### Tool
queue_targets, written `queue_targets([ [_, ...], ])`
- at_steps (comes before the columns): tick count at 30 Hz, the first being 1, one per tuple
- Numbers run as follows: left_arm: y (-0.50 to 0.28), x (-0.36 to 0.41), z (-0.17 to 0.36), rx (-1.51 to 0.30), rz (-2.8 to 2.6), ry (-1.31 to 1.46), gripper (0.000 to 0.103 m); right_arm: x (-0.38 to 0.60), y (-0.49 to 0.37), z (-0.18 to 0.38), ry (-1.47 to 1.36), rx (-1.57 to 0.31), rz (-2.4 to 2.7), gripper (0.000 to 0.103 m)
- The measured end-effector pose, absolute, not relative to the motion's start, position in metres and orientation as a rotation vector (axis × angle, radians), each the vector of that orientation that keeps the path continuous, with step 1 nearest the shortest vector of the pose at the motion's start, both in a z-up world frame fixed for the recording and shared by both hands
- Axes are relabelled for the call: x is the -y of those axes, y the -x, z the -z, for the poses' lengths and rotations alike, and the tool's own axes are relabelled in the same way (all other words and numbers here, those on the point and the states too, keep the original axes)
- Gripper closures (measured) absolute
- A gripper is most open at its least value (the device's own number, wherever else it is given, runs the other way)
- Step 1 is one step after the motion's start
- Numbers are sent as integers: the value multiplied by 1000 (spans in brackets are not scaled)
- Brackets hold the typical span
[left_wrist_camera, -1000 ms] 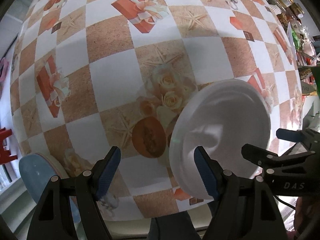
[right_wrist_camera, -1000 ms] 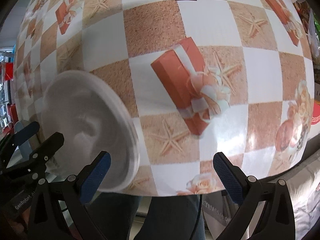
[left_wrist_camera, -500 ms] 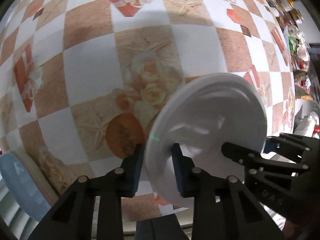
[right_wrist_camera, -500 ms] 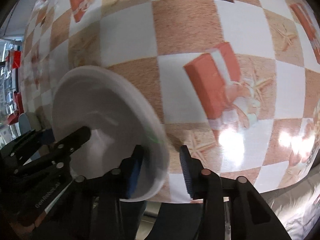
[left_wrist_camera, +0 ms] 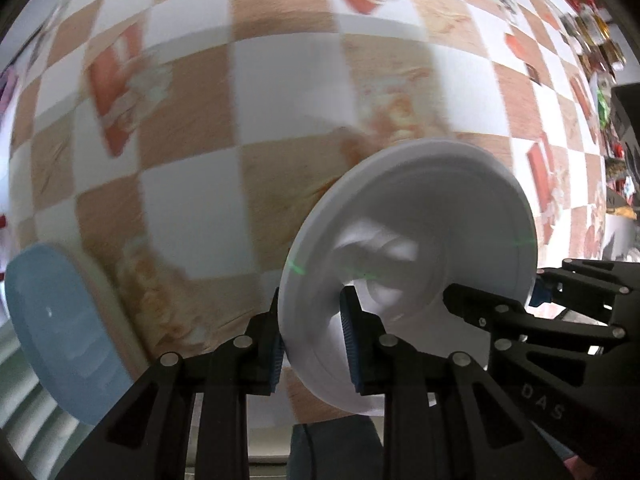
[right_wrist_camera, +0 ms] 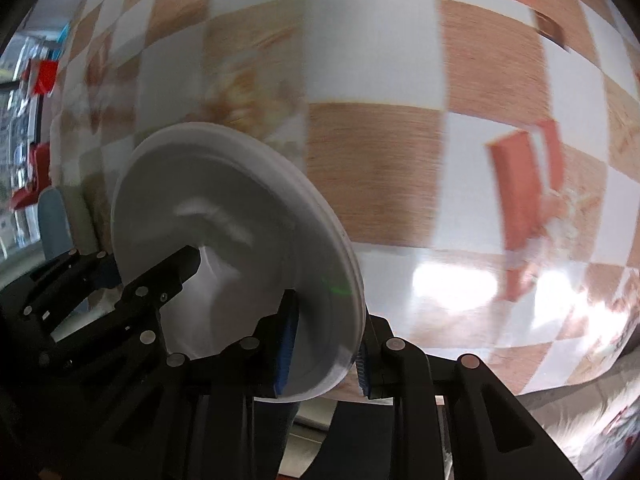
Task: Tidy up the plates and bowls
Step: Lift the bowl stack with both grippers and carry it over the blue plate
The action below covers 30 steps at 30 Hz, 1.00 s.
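A white plate (left_wrist_camera: 420, 240) is held over the checkered tablecloth (left_wrist_camera: 192, 200) between both grippers. My left gripper (left_wrist_camera: 312, 332) is shut on its left rim, blue pads on either side of the edge. My right gripper (right_wrist_camera: 326, 344) has the opposite rim of the white plate (right_wrist_camera: 224, 216) between its pads; its jaws are closing and press on that rim. Each gripper shows in the other's view: the right gripper (left_wrist_camera: 494, 294) at the plate's far edge, the left gripper (right_wrist_camera: 152, 264) likewise. A light blue plate (left_wrist_camera: 60, 328) lies at the table's near-left edge.
The tablecloth (right_wrist_camera: 380, 160) carries orange gift-box and flower prints. Packaged goods (left_wrist_camera: 592, 40) crowd the far right. A red stool (right_wrist_camera: 42, 76) stands beyond the table's left side, above the blue plate (right_wrist_camera: 52, 220). The near table edge runs just below the grippers.
Both grippers went from wide open to shut on opposite rims of the white plate. Both views have slid across the table, and the blue plate now looks larger in the left wrist view.
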<state>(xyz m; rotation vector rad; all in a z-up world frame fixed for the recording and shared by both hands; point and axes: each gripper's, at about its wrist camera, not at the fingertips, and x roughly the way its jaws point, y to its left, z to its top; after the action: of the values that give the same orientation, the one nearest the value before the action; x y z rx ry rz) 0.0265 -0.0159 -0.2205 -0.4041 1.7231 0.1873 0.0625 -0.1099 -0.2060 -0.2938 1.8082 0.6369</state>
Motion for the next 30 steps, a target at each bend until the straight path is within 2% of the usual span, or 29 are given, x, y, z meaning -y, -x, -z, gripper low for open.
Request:
queue_targets([
  [17, 67, -38, 226, -1697, -277, 489, 74, 21, 0, 203, 444, -1782, -753, 75],
  [25, 64, -39, 231, -1689, -263, 496, 74, 20, 18, 211, 446, -1793, -747, 75],
  [30, 56, -40, 214, -1664, -247, 501, 74, 36, 6, 209, 436, -1787, -740, 75],
])
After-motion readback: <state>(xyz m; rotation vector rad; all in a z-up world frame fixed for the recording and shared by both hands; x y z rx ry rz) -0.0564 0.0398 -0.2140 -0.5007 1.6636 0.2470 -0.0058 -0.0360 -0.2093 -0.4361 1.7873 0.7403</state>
